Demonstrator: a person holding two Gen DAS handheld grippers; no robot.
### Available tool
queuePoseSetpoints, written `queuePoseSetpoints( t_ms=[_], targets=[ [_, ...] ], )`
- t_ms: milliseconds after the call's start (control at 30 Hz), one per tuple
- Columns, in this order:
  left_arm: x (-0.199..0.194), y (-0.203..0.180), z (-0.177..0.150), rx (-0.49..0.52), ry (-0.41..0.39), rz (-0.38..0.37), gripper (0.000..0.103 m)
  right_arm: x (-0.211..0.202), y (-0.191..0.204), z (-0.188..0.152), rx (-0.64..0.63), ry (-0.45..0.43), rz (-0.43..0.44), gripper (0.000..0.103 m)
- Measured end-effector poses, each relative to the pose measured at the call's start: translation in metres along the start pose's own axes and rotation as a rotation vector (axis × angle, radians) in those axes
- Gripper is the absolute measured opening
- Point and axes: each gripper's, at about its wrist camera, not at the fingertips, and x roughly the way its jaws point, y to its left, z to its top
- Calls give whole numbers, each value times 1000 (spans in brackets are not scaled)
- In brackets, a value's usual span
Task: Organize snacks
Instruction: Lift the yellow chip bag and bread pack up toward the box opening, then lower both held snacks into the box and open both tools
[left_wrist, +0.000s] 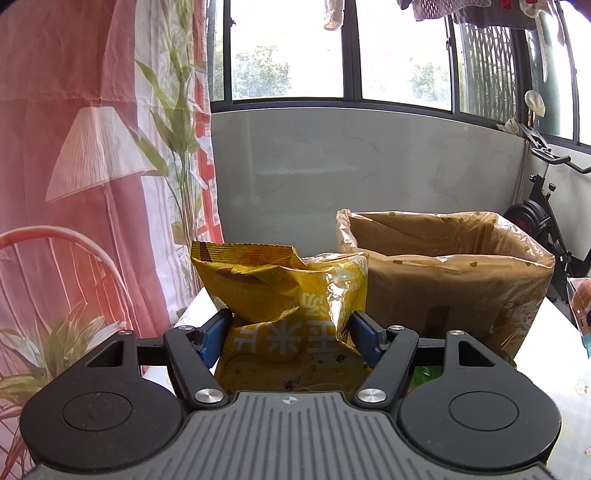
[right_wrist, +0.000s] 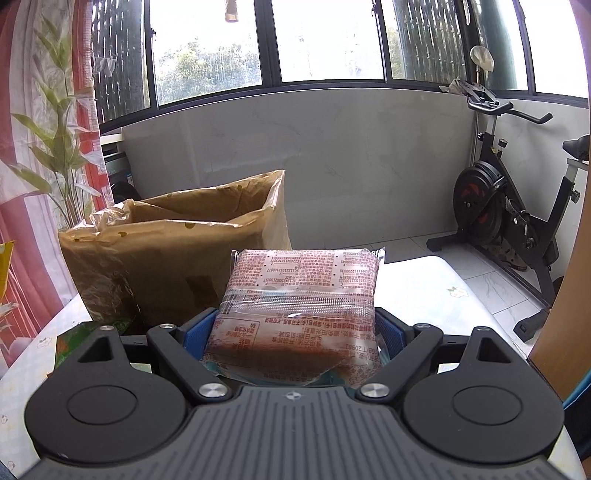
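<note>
Balcony-side room, tiled half-wall under dark-framed windows, printed curtain (left_wrist: 92, 147) to one side, exercise bike (right_wrist: 506, 214) on the tiled floor; a white flower-print table (right_wrist: 436, 295) is carrying the goods.

Item 1 — yellow snack bag (left_wrist: 280, 295). Crinkled foil, air-puffed, judged light and soft with a slick skin; contents probably crushable. The left gripper (left_wrist: 290, 332) is clamping it across its lower body, blue pads (left_wrist: 212, 338) pressing in on both flanks, jaws standing fairly wide around the bulk. The bag is sitting upright between the fingers, its serrated top seam leaning away from the camera. A hold low on the filled part looks safer than one on the seam, which would likely slide.

Item 2 — clear-wrapped reddish snack pack (right_wrist: 299, 306), flat and block-like, printed film with a heat-sealed band. Judged firmer than item 1, though the film is smooth and could slip. The right gripper (right_wrist: 295, 334) is gripping it by its side edges, jaws wide, the pack filling the gap.

Receptacle — plastic-lined cardboard box (left_wrist: 447, 273), open-topped, standing on the table ahead of both grippers; it appears as the likely destination.

Pose — both grippers are pointing gently downward toward the box, each holding its pack off the table and short of the rim.
</note>
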Motion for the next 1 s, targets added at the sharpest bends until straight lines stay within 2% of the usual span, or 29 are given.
queuePoseSetpoints(
  t_ms=[333, 667, 800, 1000],
  targets=[
    [29, -12, 42, 31, -31, -12, 72, 23, 10, 51, -39, -49, 28, 89],
    [68, -36, 83, 92, -63, -55, 72, 70, 33, 93, -100, -85, 118, 89],
    [92, -52, 101, 109, -62, -95, 72, 101, 46, 106, -117, -78, 153, 89],
    [134, -74, 114, 144, -20, -114, 72, 145, 59, 110, -124, -9, 181, 89]
  ],
)
